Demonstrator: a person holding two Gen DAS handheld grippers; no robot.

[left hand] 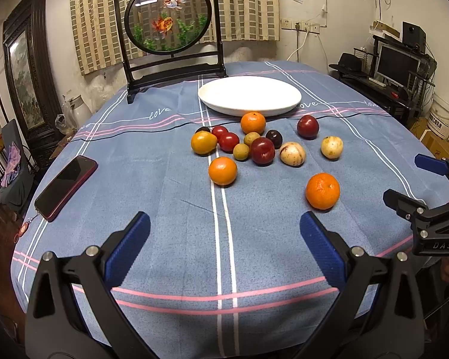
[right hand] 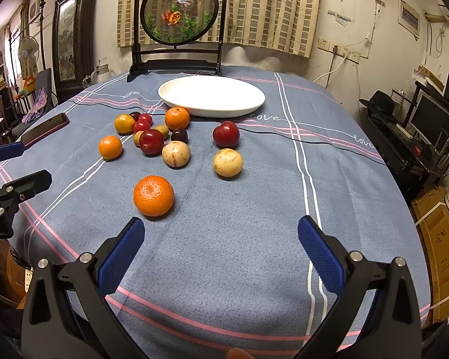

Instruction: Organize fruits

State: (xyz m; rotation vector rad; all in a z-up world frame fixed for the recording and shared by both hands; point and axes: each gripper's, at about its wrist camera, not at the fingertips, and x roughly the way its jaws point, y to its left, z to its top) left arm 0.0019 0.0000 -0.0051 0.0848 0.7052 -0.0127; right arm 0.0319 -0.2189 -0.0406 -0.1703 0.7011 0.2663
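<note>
Plate [right hand: 176,99] empty | both jaws apart, nothing held | right gripper [right hand: 221,246] nearest mandarin [right hand: 153,195] | straddle it level, close gently; round, may roll | left gripper [left hand: 224,239] idle

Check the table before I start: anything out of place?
A phone lies near the table's left edge, unrelated to the fruit. The white plate is empty; all fruit sits loose on the cloth. Nothing spilled or damaged.
</note>
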